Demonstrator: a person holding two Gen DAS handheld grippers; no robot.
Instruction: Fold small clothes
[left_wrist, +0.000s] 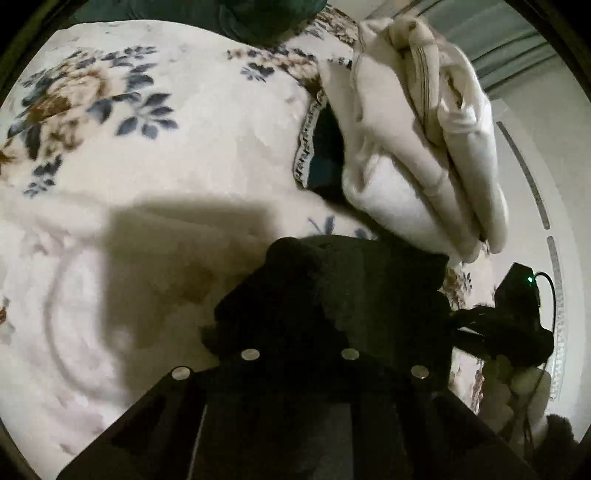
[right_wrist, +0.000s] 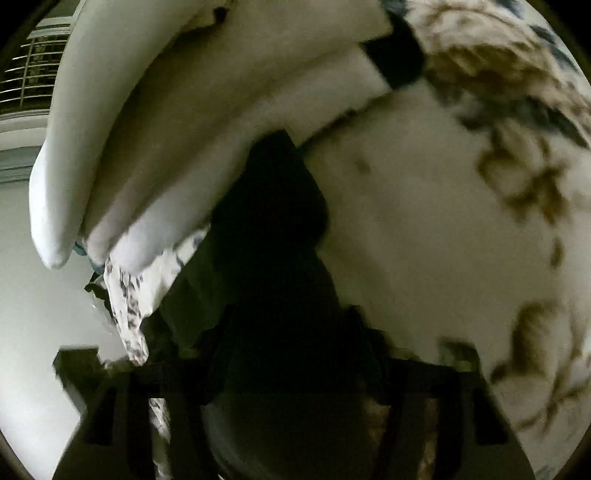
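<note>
A black fuzzy garment (left_wrist: 332, 295) hangs bunched in front of my left gripper (left_wrist: 301, 332) and hides its fingertips; the jaws look closed on it. The same dark cloth (right_wrist: 269, 229) fills the middle of the right wrist view and covers my right gripper (right_wrist: 280, 325), which also looks closed on it. A stack of folded cream clothes (left_wrist: 417, 147) lies on the floral blanket (left_wrist: 166, 155) beyond the black garment; it also shows in the right wrist view (right_wrist: 147, 140), upper left.
A dark green cloth (left_wrist: 258, 14) lies at the blanket's far edge. The other gripper's black body with a green light (left_wrist: 517, 306) is at the right. A pale wall and a window grille (right_wrist: 33, 74) are beyond the bed edge.
</note>
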